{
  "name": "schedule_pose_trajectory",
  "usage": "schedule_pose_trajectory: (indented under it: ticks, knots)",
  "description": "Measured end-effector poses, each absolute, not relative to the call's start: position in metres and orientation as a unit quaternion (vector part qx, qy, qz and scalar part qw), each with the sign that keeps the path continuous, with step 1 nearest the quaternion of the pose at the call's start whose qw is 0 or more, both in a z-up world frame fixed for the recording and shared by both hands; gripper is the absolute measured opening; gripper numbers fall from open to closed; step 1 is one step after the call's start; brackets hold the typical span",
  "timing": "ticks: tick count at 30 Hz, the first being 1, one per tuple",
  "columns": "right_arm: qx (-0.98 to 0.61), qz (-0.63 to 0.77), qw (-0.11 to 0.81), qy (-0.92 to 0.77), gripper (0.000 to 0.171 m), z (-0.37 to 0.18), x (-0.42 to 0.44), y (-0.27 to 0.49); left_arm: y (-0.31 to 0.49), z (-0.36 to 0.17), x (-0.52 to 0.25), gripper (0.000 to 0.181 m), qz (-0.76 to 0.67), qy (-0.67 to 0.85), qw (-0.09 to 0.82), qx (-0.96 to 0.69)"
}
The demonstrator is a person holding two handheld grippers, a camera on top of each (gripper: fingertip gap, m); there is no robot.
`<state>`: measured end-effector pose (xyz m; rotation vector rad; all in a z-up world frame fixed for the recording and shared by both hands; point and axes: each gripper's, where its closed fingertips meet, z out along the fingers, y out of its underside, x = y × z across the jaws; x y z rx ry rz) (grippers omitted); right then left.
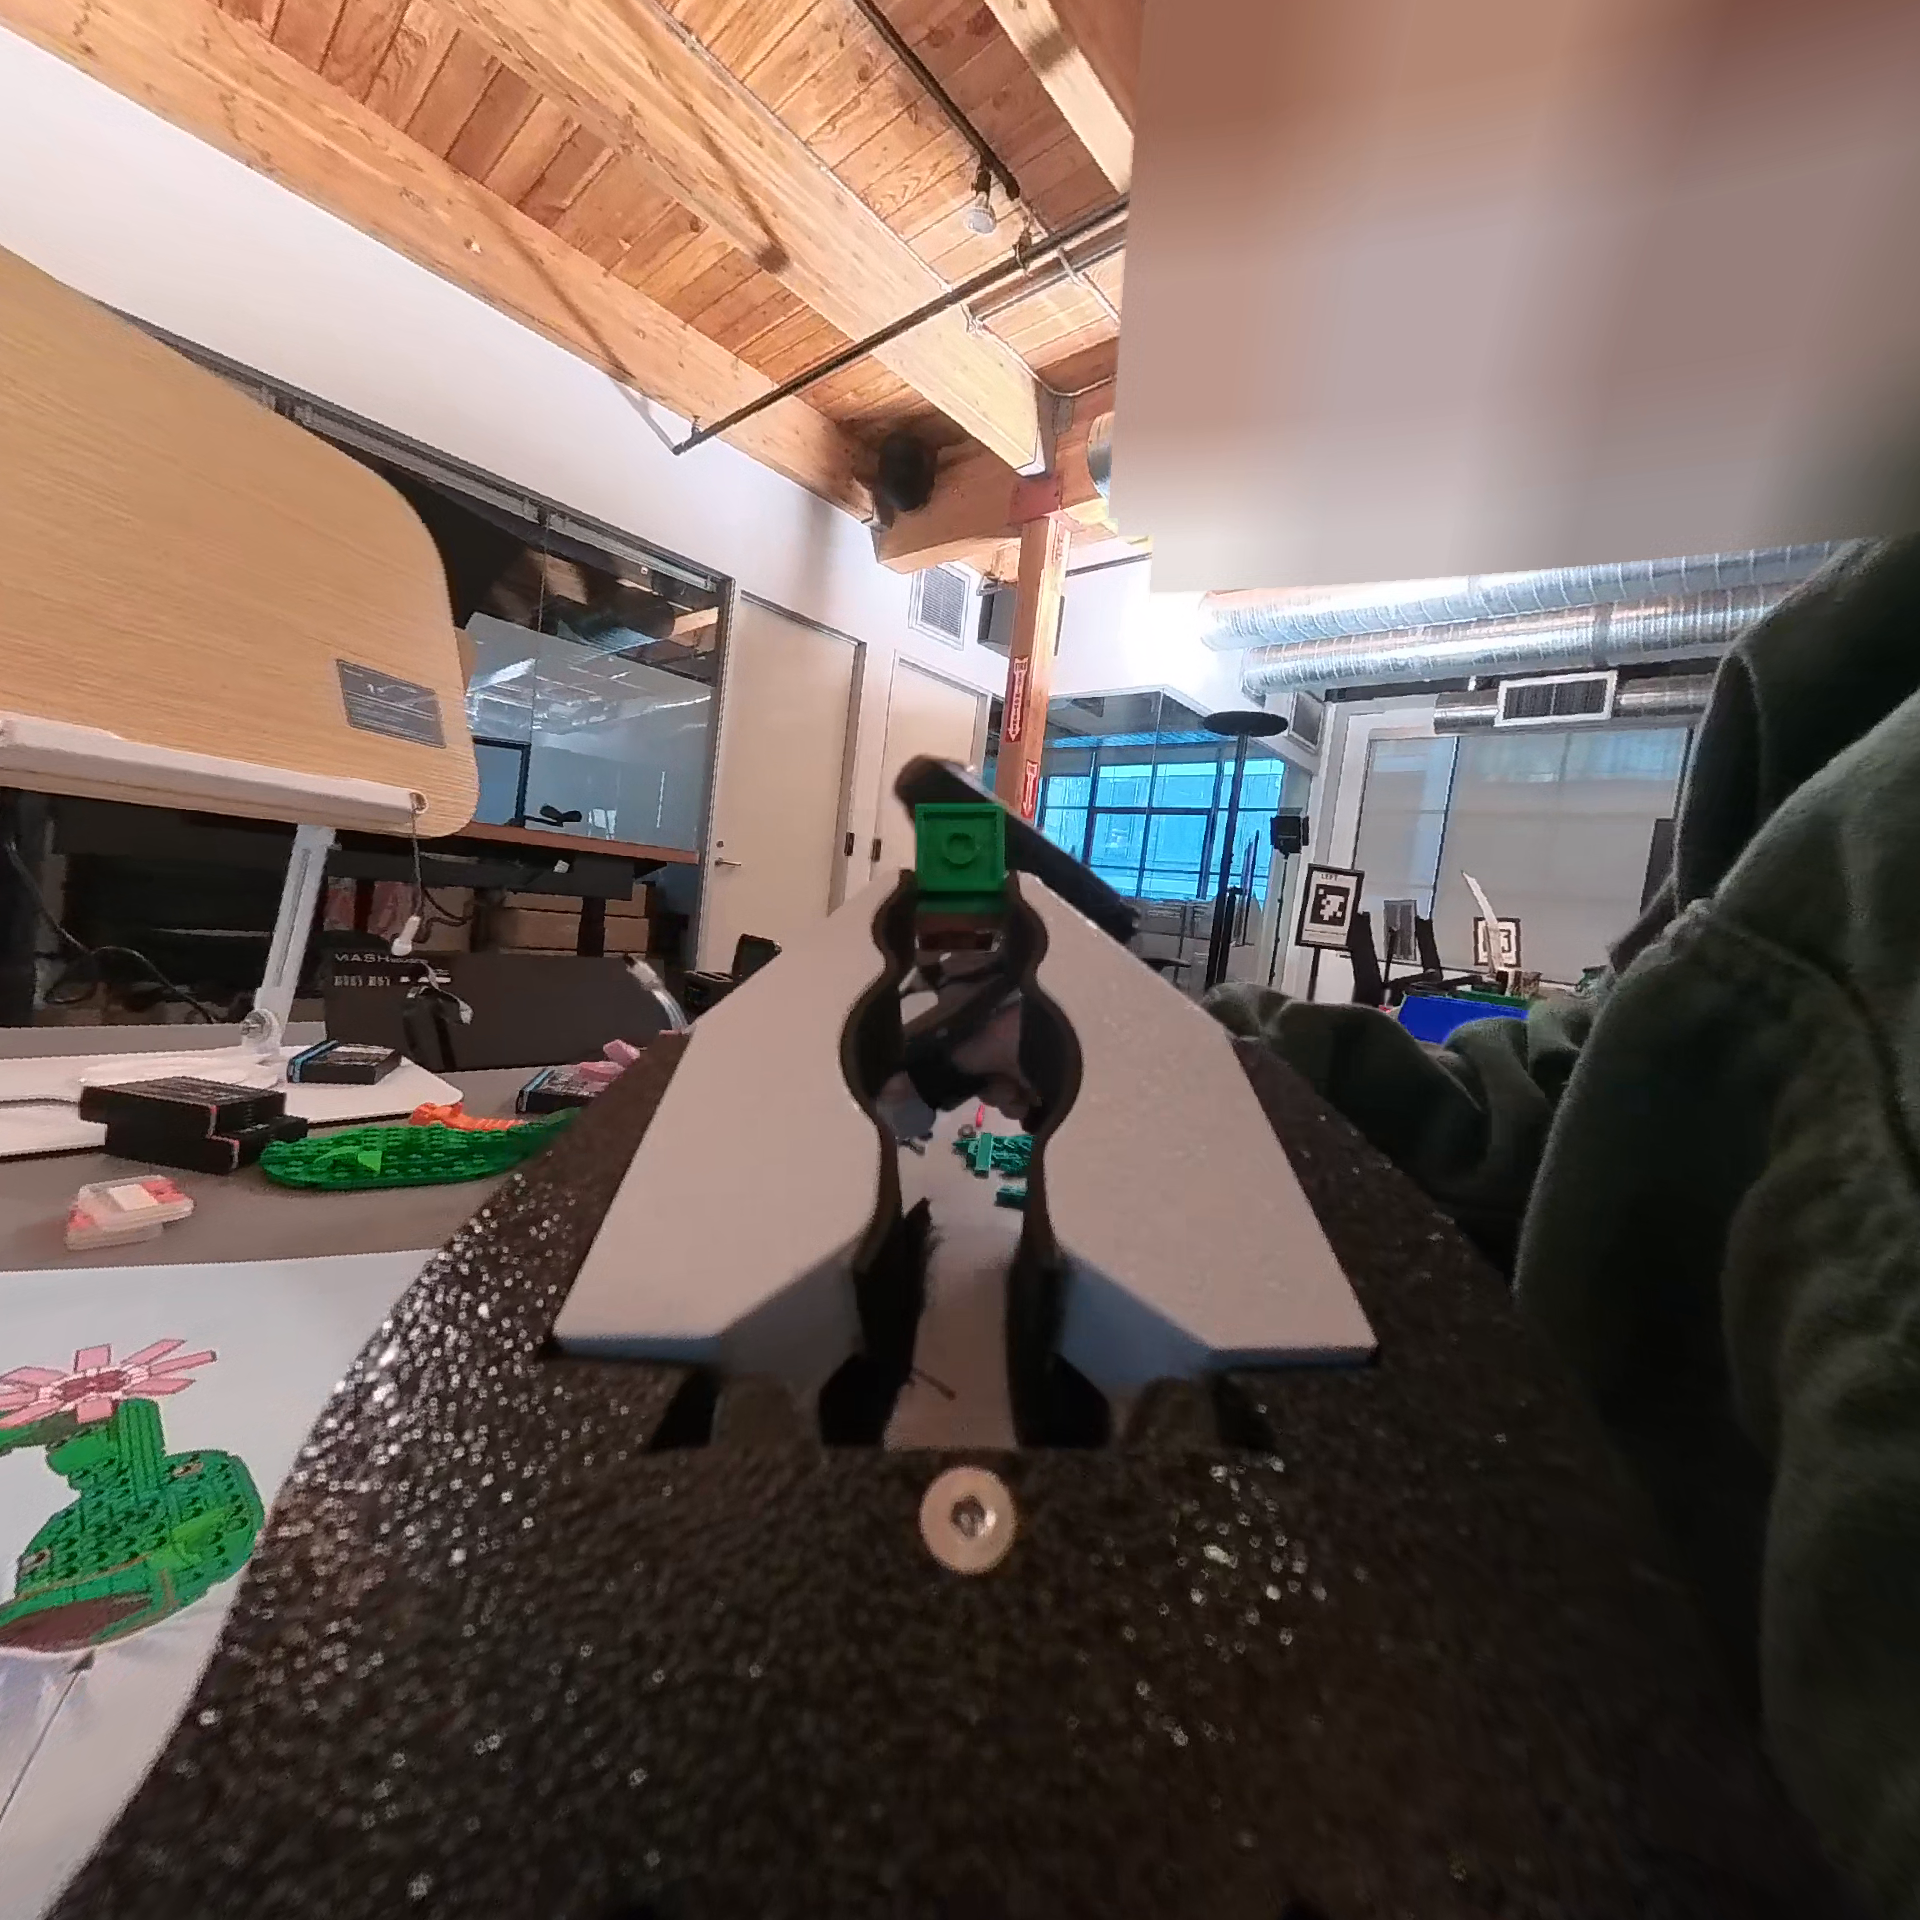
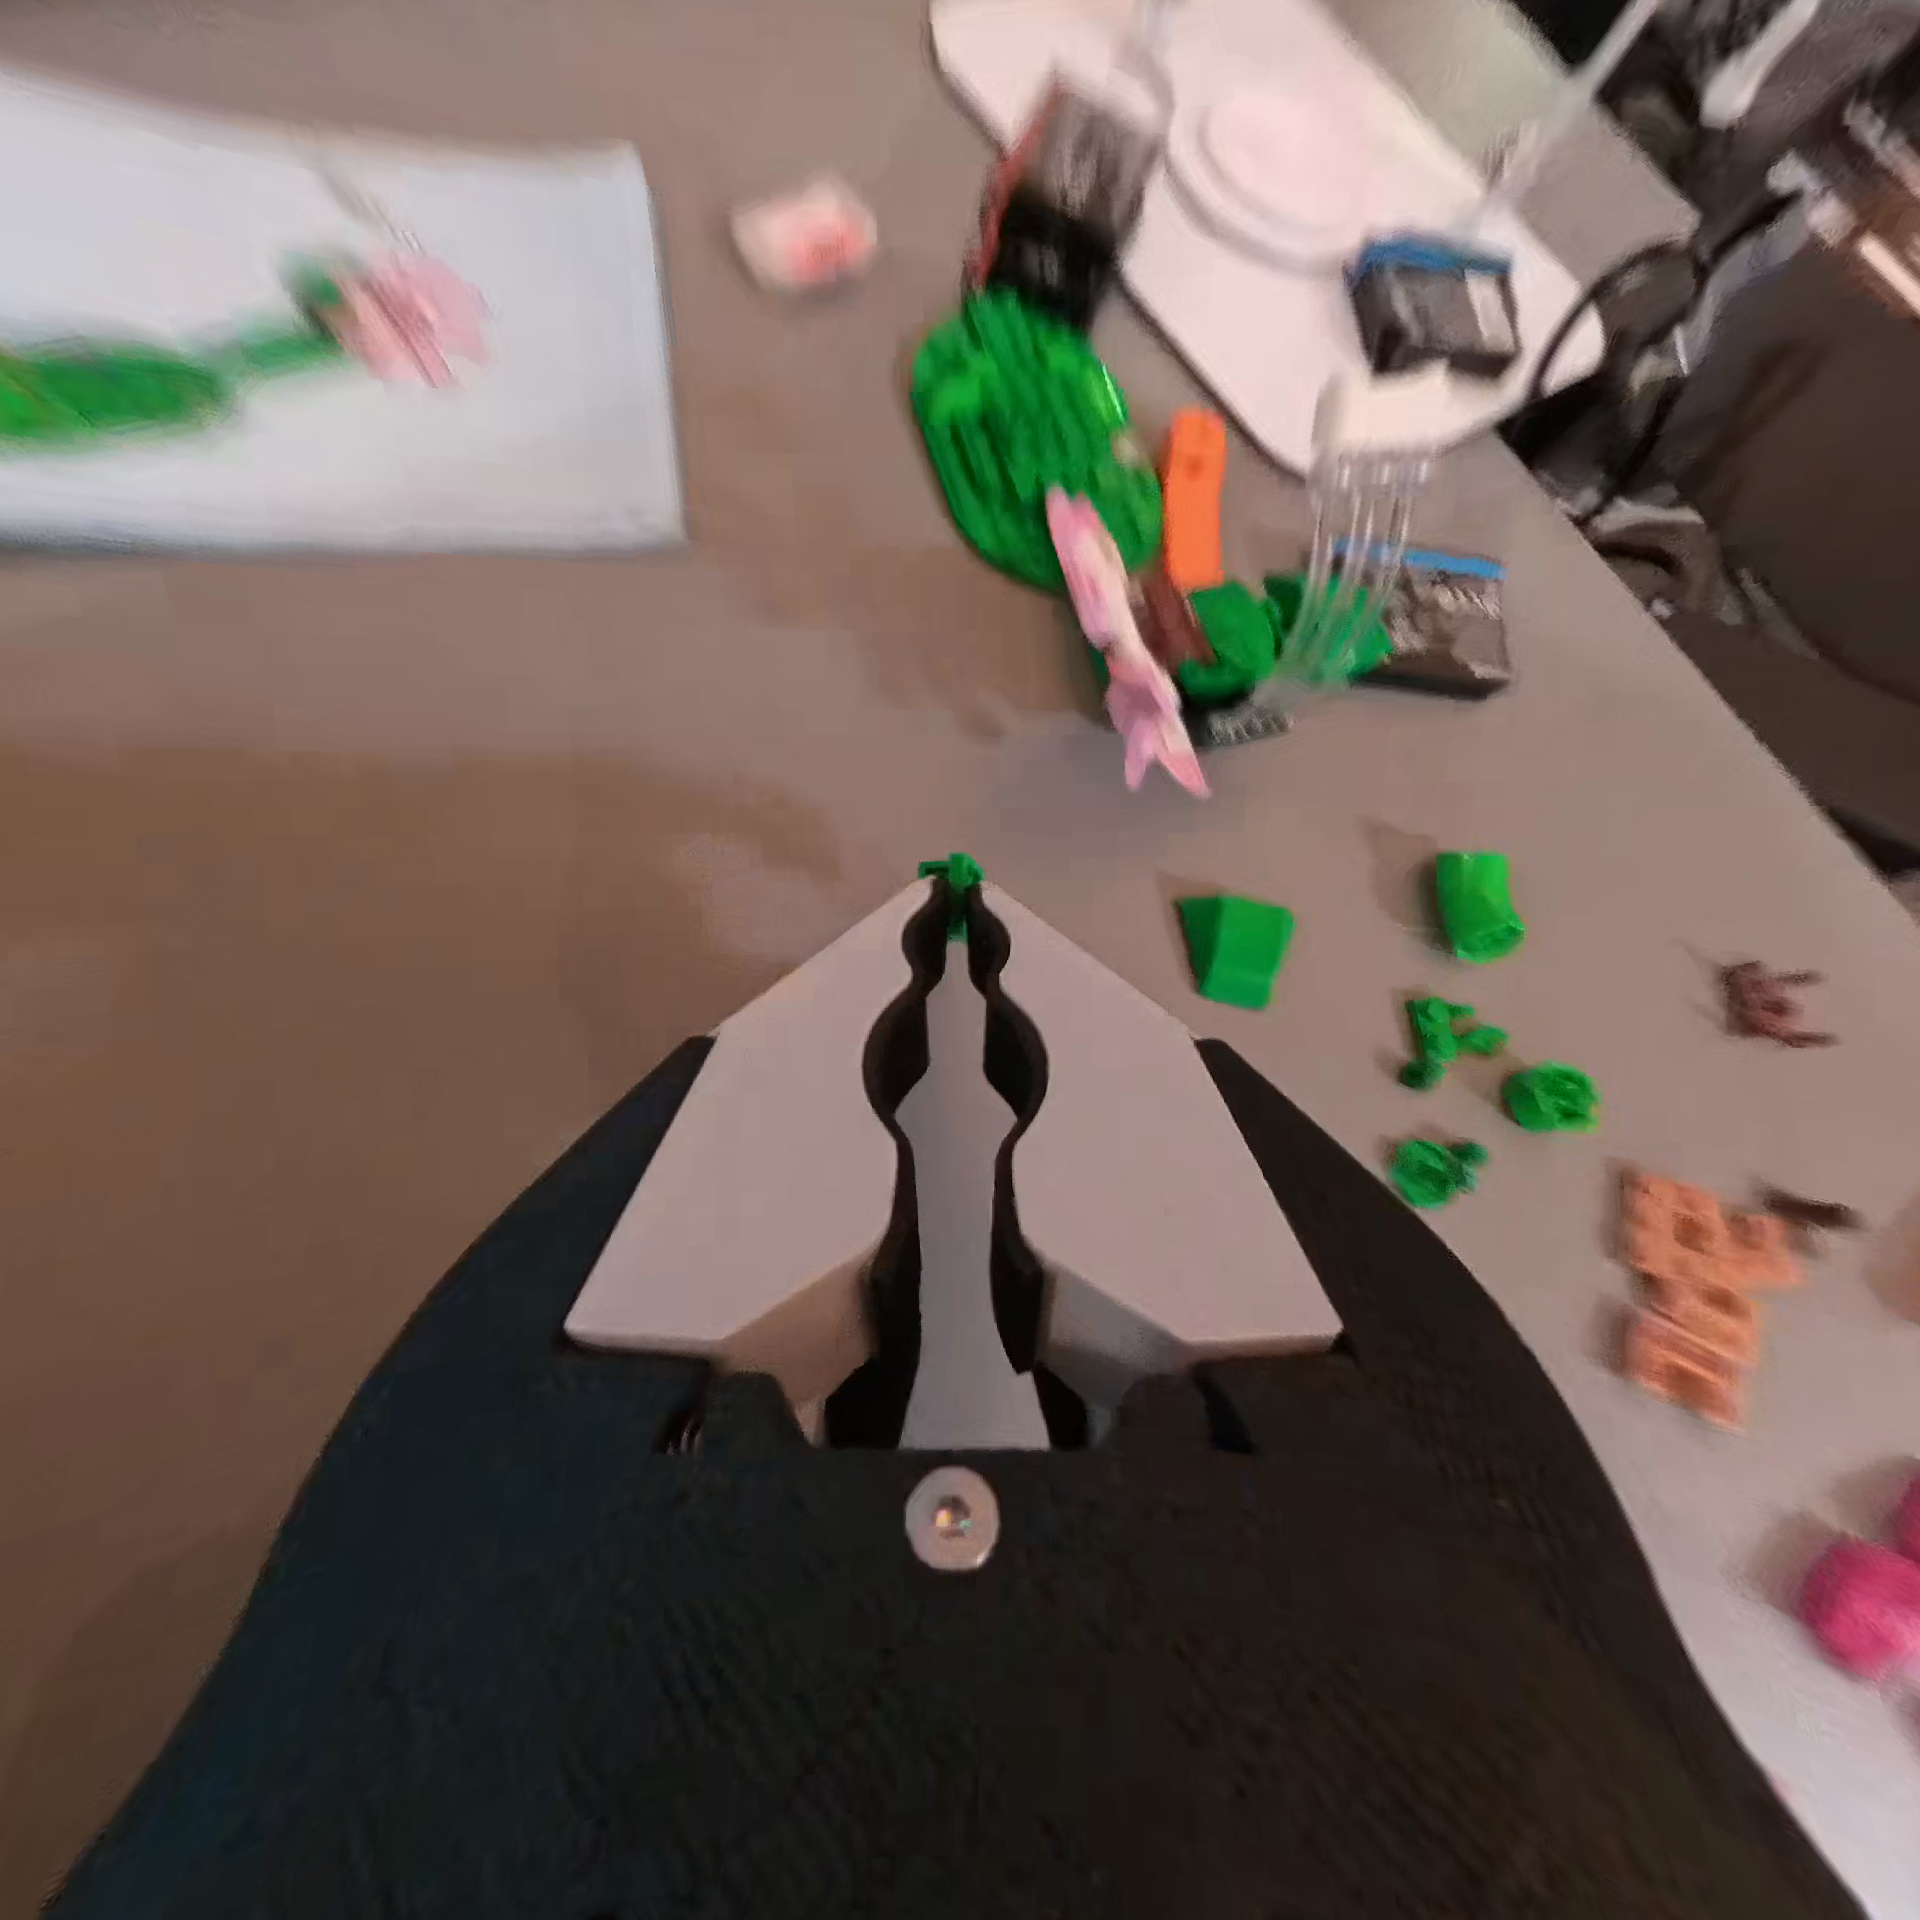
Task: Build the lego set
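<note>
Left gripper — raised and tilted upward toward the room; fingers drawn together on a small green square plate, one stud facing the camera, held at the very tips. A brown piece sits just beneath it between the tips; details unclear.

Right gripper — above the grey table, pointing down at it; fingertips pinched on a tiny green piece that pokes out past the tips. Picture blurred.

Table, right wrist view:
- green studded cactus body, lying flat, far centre
- orange brick separator, just beside it
- pink flower piece, near the cactus body's lower end
- loose green pieces, right of the gripper, well apart from the cactus body
- tan brick cluster, right edge
- instruction sheet with a cactus picture, far left

Left wrist view: a dark green sleeve fills the right side.
</note>
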<state>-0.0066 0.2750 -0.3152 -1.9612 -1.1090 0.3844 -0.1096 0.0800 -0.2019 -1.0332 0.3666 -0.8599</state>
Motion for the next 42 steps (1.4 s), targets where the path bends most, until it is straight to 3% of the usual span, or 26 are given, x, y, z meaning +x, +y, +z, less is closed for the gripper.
schedule_pose_trajectory:
  ticks: [3,6,11,18,24,42]
  knots:
    - [-0.740,0.403,0.427,-0.329,0.001,-0.266,-0.040,0.246,0.082,-0.201,-0.112,0.013,-0.393,0.166,0.770,-0.475]
    - [-0.656,0.630,0.353,-0.219,0.001,-0.220,-0.059,0.212,0.083,-0.201,-0.113,0.013,-0.380,0.165,0.777,-0.475]
    - [-0.562,0.773,0.248,-0.159,0.001,-0.195,-0.073,0.174,0.082,-0.199,-0.115,0.013,-0.358,0.164,0.789,-0.472]
    - [-0.516,0.803,0.246,-0.169,0.001,-0.204,-0.081,0.147,0.079,-0.200,-0.110,0.013,-0.358,0.181,0.787,-0.468]
    - [-0.535,0.812,0.190,-0.134,0.001,-0.228,-0.090,0.139,0.078,-0.200,-0.107,0.013,-0.352,0.188,0.788,-0.469]
    - [-0.567,0.786,0.196,-0.148,0.001,-0.237,-0.092,0.140,0.076,-0.200,-0.106,0.014,-0.356,0.191,0.788,-0.465]
